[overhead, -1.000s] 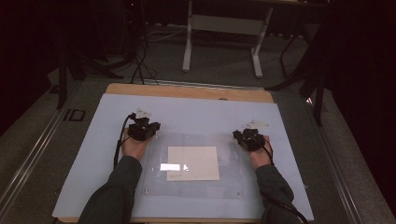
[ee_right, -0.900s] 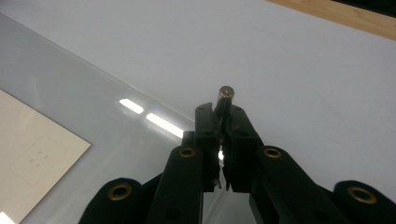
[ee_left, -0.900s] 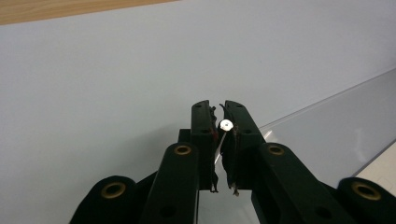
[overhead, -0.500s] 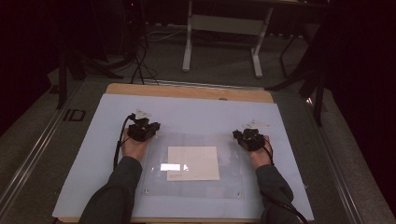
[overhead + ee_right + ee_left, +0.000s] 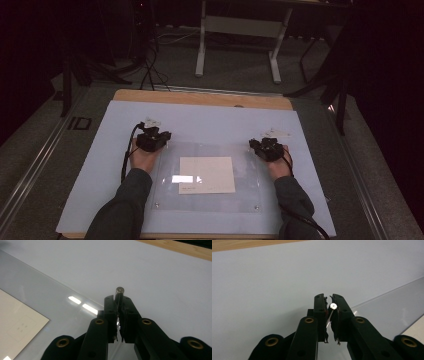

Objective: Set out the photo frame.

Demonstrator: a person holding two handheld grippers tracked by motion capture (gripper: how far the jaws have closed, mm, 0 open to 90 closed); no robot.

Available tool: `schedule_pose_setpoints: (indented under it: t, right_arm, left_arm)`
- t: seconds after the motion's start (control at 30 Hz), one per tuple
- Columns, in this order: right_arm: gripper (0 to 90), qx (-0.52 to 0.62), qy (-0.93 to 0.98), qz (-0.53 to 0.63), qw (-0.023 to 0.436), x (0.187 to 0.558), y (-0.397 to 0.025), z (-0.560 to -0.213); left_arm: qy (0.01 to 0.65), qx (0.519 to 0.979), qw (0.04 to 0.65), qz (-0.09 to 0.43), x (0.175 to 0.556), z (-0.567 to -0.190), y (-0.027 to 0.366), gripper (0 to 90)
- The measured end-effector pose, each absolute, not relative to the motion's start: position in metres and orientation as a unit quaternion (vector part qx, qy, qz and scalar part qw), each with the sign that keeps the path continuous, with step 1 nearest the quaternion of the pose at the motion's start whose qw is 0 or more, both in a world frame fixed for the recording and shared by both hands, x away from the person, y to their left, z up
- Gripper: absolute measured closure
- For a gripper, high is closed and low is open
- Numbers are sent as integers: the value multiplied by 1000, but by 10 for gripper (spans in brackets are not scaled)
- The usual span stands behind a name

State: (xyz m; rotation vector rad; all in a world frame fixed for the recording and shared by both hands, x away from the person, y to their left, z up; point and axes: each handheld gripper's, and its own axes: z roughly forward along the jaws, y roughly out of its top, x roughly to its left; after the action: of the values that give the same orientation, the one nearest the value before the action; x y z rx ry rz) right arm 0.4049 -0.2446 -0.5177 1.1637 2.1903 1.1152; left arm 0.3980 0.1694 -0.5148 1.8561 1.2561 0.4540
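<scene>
High view: my left gripper [image 5: 152, 139] and right gripper [image 5: 267, 148] flank the clear sheet [image 5: 250, 190], paper [image 5: 206, 175] between them. Left gripper view: jaws pinch a small pin [image 5: 333, 306]. Right gripper view: jaws clamp a metal pin [image 5: 119, 293], pointing forward, paper lower left.

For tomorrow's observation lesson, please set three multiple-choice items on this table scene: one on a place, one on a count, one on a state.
1. Where does the paper sheet lie?
A. under the clear plate, between the hands
B. on the floor
C. on the wooden table edge

2. How many grippers are held over the table?
A. one
B. two
C. four

3. How do the jaws of the right gripper stand?
A. wide open
B. taken off
C. shut on a small metal pin

Answers: 1 A, the sheet sits at the plate's middle; 2 B, the left gripper and the right one; 3 C, the pin stands clamped between the jaws.
</scene>
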Motion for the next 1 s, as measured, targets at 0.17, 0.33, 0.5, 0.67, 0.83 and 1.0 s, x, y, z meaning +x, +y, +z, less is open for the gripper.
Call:
schedule_pose_setpoints:
  t: [0.17,0.33,0.5,0.67,0.83,1.0]
  right_arm:
    - [760,426,772,424,206,405,-249,-514]
    - [731,415,777,430,197,405,-250,-510]
    - [796,422,774,428,202,405,-251,-512]
    - [845,422,770,434,201,405,-249,-513]
    - [851,418,773,432,204,406,-249,-513]
    - [852,418,772,434,203,407,-249,-514]
  left_arm:
    - [498,733,430,174,394,-515,175,752]
    - [494,732,433,181,386,-515,179,720]
    - [486,734,436,186,380,-517,183,685]
    - [469,734,453,190,376,-516,185,671]
    - [459,742,449,195,381,-516,181,723]
    - [469,733,451,199,386,-517,180,824]
